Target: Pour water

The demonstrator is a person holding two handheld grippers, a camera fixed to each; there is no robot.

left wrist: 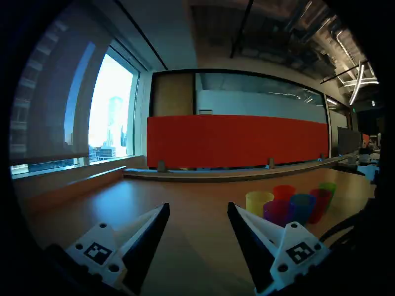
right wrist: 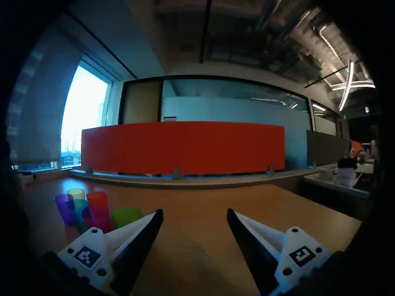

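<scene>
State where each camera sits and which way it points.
Left gripper view: rides on the left tool, low over the wooden table, facing the red partition; its two open fingers show at the bottom, with the coloured cups to their right.
Right gripper view: rides on the right tool, facing the same partition; its open fingers show at the bottom, with the cups to their left.
Shared: the table, partition, cups and the bright window at left.
</scene>
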